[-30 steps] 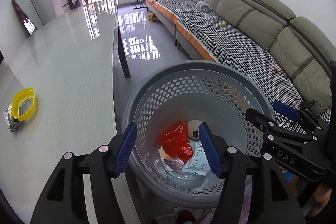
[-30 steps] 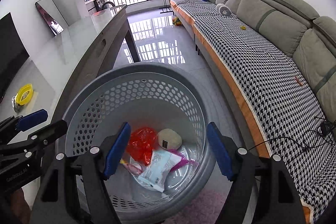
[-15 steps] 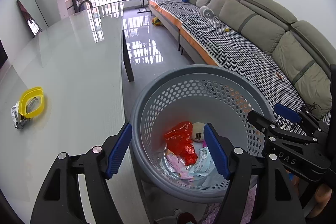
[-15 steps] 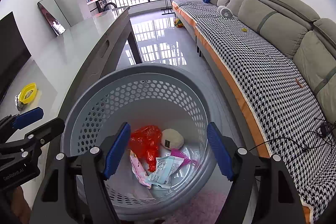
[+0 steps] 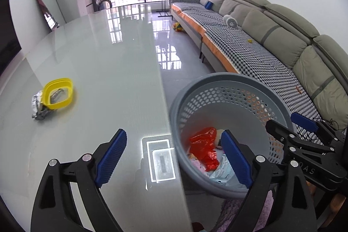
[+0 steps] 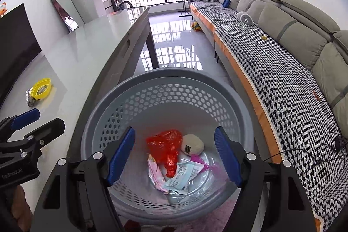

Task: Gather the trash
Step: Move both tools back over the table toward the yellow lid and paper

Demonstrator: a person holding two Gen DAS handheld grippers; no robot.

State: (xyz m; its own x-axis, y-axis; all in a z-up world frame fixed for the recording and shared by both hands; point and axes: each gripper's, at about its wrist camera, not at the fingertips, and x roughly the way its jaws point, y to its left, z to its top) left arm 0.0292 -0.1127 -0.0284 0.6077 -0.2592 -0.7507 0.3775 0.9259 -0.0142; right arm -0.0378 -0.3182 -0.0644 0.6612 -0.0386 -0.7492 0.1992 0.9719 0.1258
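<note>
A grey perforated basket point(image 6: 167, 79) stands on the floor beside the table and also shows in the left wrist view point(image 5: 230, 77). In it lie a red plastic bag point(image 6: 166, 145), a pale round lump point(image 6: 192, 144) and several wrappers point(image 6: 178, 175). A yellow ring-shaped lid point(image 5: 58, 93) rests on crumpled foil point(image 5: 38, 105) on the glossy table point(image 5: 97, 62), far left. My left gripper point(image 5: 174, 158) is open and empty above the table's right edge. My right gripper point(image 6: 175, 156) is open and empty above the basket.
A long grey sofa point(image 5: 271, 36) with a houndstooth cover point(image 6: 282, 84) runs along the right. A black cable point(image 6: 308, 153) lies on the cover. A mirror point(image 5: 49, 8) leans on the far left wall. A purple rug point(image 6: 195, 219) lies under the basket.
My left gripper has moved left, from above the basket to over the table's edge. The trash in the basket has settled. My right gripper has stayed over the basket.
</note>
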